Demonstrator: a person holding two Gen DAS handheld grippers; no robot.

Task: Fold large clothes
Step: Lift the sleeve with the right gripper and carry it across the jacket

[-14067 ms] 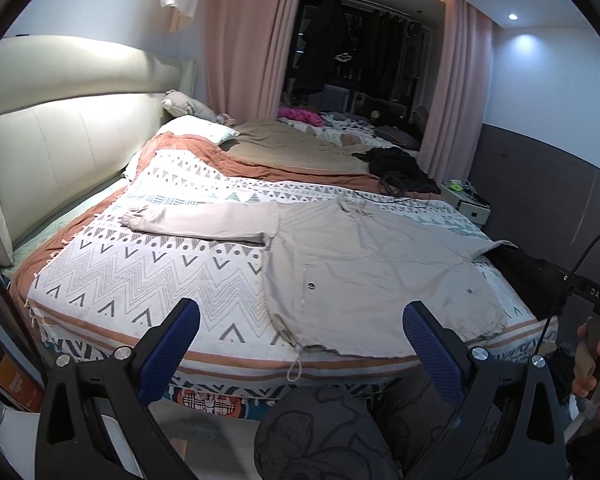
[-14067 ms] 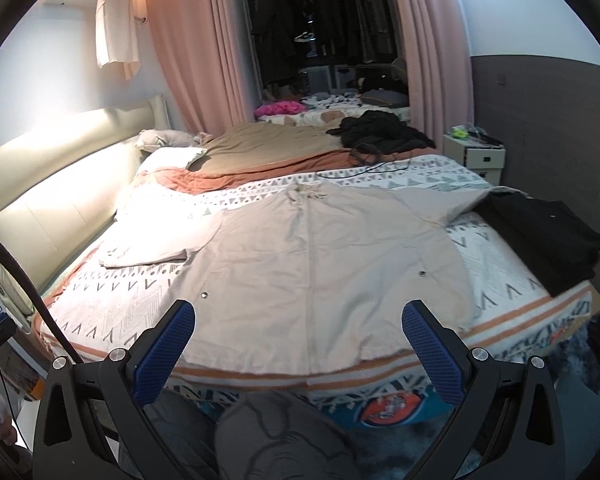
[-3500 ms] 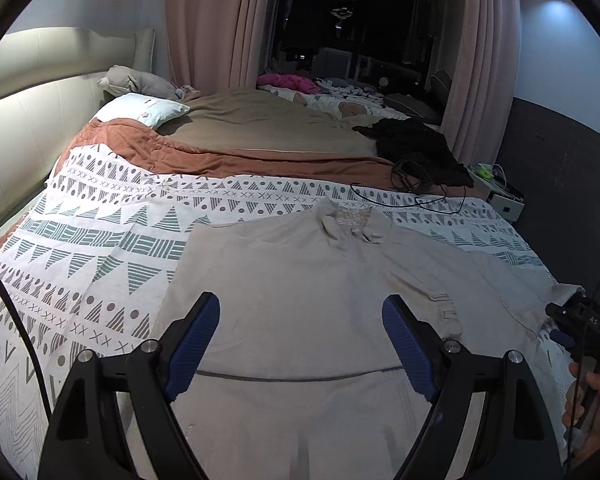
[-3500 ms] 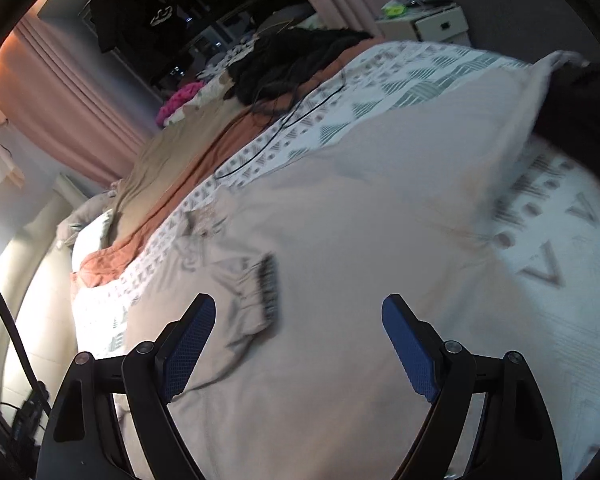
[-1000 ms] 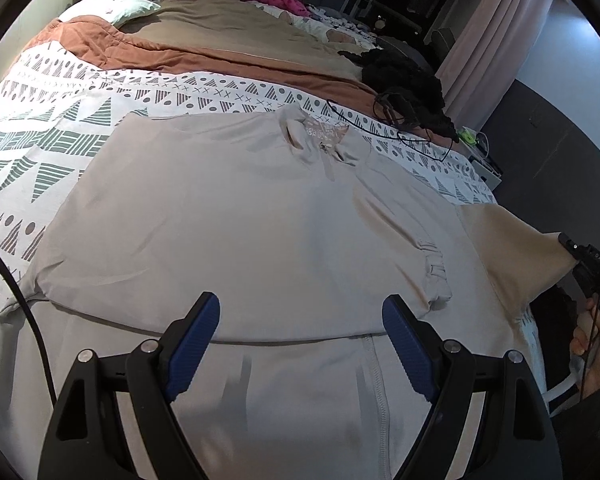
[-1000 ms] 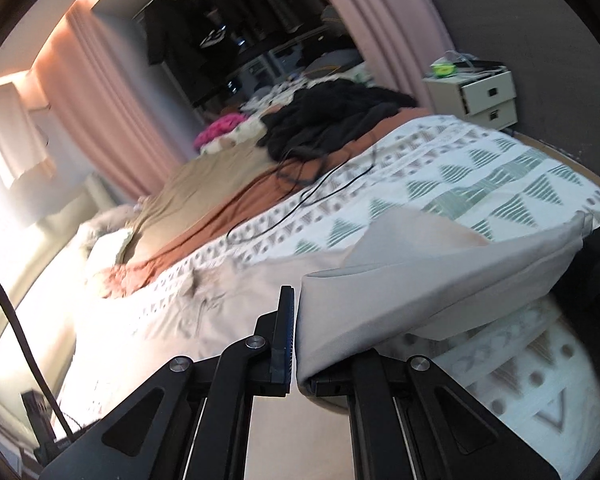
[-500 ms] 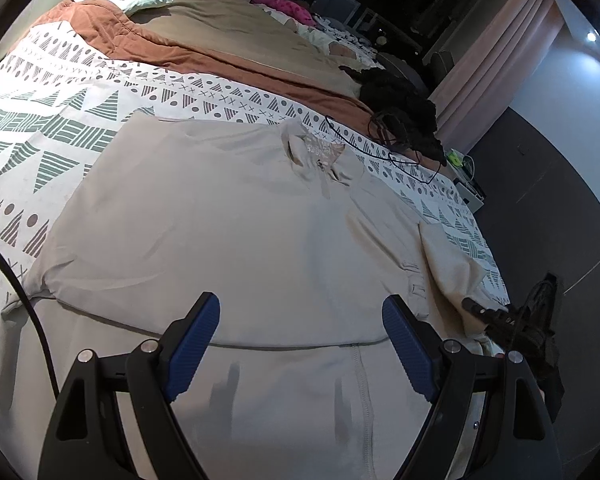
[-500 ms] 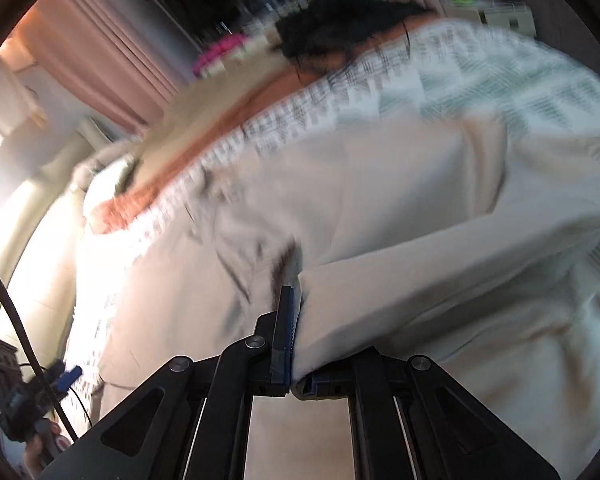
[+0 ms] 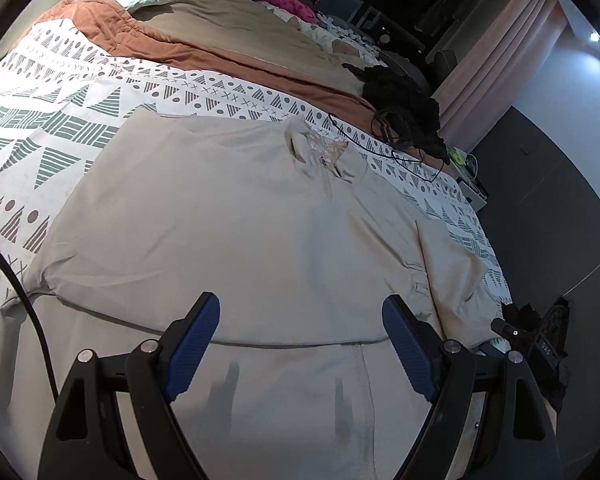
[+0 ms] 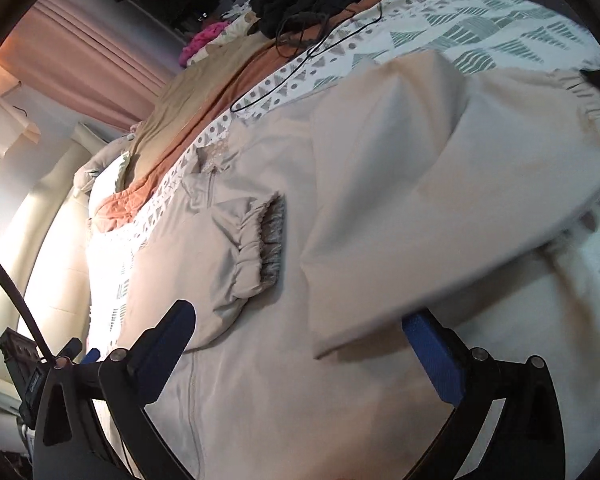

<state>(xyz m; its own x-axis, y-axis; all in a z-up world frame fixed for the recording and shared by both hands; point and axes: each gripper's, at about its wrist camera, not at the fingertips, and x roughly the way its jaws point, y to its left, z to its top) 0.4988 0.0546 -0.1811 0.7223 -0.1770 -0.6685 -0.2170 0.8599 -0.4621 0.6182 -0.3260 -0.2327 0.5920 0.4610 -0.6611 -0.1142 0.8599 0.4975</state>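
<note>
While the jacket lies spread under both grippers, these lines go from the biggest thing to the smallest.

Bed: the bed (image 9: 60, 92) with its patterned cover carries everything and reaches far ahead of both grippers; it is soft, so pressing the cloth flat will need a light stroke, I think.

Jacket: the beige jacket (image 9: 228, 216) lies flat just ahead of the left gripper, collar at the far side, front zipper line running toward the camera.

Right sleeve: the right sleeve (image 10: 400, 208) is folded across the body and its free end lies between the jaws of the right gripper, the edge somewhat lifted and blurred.

Left sleeve: the left sleeve (image 10: 244, 248) is already folded in, its gathered cuff ahead and a little to the left of the right gripper.

Right gripper: the right gripper (image 10: 300, 344) has just been opening its jaws; they stand wide and the pads do not press the sleeve between them.

Left gripper: the left gripper (image 9: 300, 344) is wide open and empty, over the lower body of the jacket.

Advice: pull the right gripper back low and straight, so the released sleeve does not drag; then smooth the lifted edge before the next fold.

Risk: the sleeve may slide toward the side edge of the bed.
</note>
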